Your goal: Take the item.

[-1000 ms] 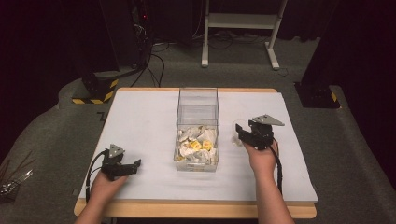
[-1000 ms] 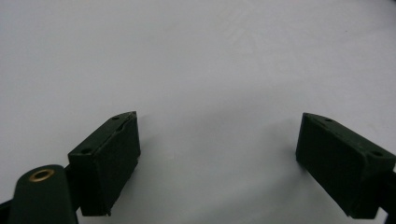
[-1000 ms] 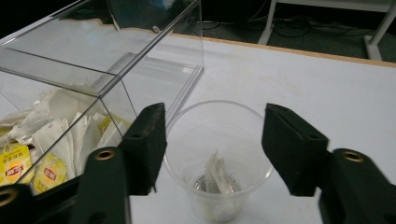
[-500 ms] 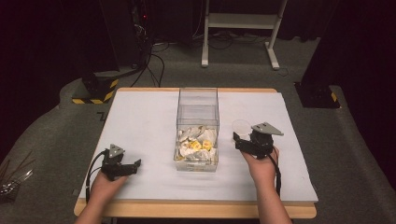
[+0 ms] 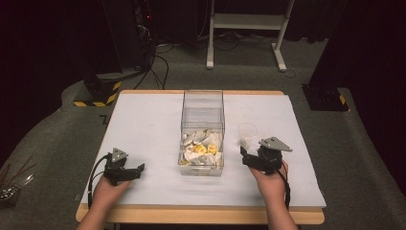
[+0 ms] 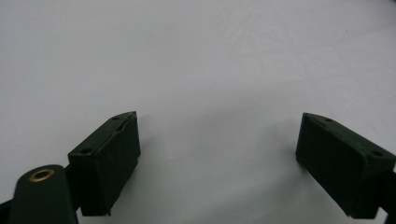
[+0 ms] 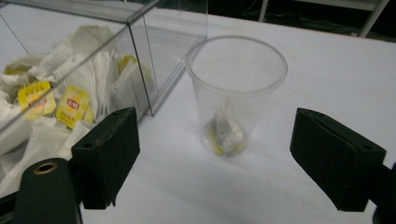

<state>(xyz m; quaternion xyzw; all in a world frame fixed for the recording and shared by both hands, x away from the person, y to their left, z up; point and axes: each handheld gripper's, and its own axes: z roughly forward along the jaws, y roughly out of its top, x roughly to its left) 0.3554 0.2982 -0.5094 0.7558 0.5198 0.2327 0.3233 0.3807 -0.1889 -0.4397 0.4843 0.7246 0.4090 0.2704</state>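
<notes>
Tea bags [image 5: 201, 148] lie heaped in the clear box [image 5: 203, 115] at the middle of the tabletop [image 5: 143, 124], and one more sits at the bottom of the clear plastic cup [image 7: 236, 88] just right of that box, where the right hand-held gripper [image 7: 215, 154] faces it with jaws wide apart. Light and thin-walled (and nearly empty), the cup could tip or skid if a jaw clips its rim, or buckle if squeezed hard; the left hand-held gripper [image 6: 219, 154], jaws also spread, rests at the near left over bare surface. Yellow tags on the bags carry a red mark, too small to read.
</notes>
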